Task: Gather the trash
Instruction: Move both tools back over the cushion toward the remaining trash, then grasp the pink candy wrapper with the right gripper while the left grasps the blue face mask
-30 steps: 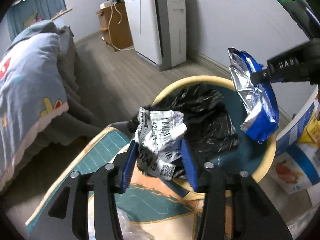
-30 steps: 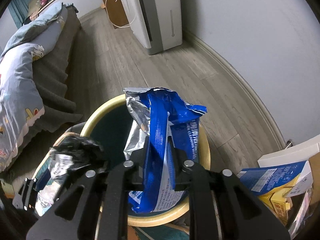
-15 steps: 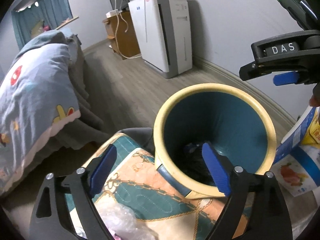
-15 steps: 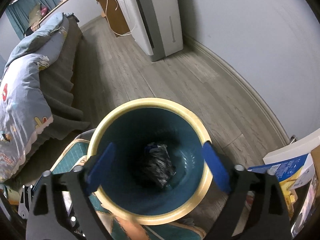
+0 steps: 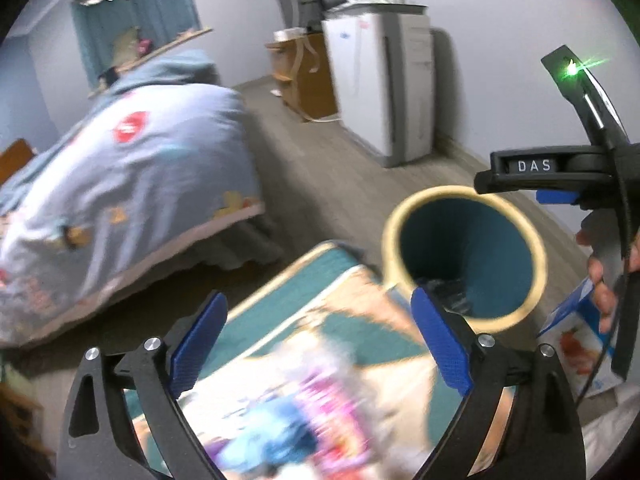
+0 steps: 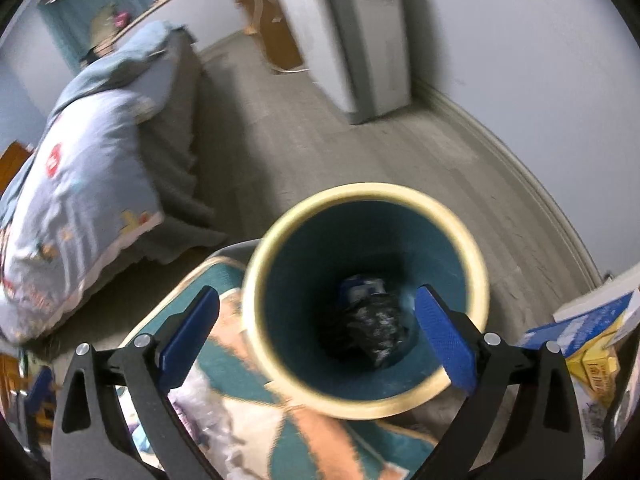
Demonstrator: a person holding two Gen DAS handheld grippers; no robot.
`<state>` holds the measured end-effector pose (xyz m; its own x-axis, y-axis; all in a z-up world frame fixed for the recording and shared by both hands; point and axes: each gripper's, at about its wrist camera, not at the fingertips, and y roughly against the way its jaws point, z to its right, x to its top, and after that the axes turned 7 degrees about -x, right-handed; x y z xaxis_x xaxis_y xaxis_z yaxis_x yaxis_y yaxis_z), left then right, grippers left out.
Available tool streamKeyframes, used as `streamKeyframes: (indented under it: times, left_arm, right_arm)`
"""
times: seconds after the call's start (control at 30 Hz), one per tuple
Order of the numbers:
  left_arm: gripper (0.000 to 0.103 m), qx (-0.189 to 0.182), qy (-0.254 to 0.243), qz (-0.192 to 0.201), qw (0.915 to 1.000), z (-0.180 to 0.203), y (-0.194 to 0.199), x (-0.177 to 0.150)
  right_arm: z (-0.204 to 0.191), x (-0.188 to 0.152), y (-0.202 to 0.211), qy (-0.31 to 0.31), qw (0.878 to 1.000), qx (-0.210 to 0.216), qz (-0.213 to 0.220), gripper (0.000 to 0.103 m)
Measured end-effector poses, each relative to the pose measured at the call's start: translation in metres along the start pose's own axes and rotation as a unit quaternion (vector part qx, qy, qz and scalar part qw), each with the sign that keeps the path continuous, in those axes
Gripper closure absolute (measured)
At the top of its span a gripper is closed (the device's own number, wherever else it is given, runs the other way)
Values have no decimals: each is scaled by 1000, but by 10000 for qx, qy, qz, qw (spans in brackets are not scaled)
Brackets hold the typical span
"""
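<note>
In the bin (image 6: 472, 256), crumpled wrappers (image 6: 374, 326) (dark, blue)

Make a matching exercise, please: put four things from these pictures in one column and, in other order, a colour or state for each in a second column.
Things:
1. bin
2. crumpled wrappers
3. right hand-held gripper
4. rug

Colour or state:
A. wide open, nothing between its pads
B. lying at the bottom of the bin
C. teal inside, cream rim
D. teal and orange pattern, on the floor beside the bin

Pairs: 1-C, 2-B, 3-A, 4-D
</note>
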<state>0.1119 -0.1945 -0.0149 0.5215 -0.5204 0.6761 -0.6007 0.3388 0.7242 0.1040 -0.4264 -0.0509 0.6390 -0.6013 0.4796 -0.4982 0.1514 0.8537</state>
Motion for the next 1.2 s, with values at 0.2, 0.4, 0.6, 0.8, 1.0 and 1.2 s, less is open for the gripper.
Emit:
streamKeyframes:
  times: [0.2, 0.4, 0.6, 0.8, 1.0, 1.2]
  left_arm:
    - [8, 748, 282, -275, 9964, -54, 60, -41]
    - [7, 877, 1338, -266, 9868, -107, 79, -100]
    - [7, 1036, 1747, -554, 9776, -148, 65, -136]
    - [7, 816, 1983, -667, 9745, -167, 43, -153]
    - [7, 406, 1719, -1088, 9782, -146, 5, -162]
    - [14, -13, 1430, -1227, 9821, -121, -17, -161]
  right_arm:
    - [-54, -24, 10, 777, 9962, 384, -97, 6]
    - [-95, -57, -1, 1226, 9898, 475, -546, 6]
    - [-138, -100, -15, 1816, 9759, 567, -1073, 6]
    - [-155, -130, -39, 2288, 9619, 307, -1466, 16]
    - [-158, -148, -63, 2145, 9516, 536, -2132, 44]
    - [-162, -158, -69, 2157, 9433, 660, -2437, 85]
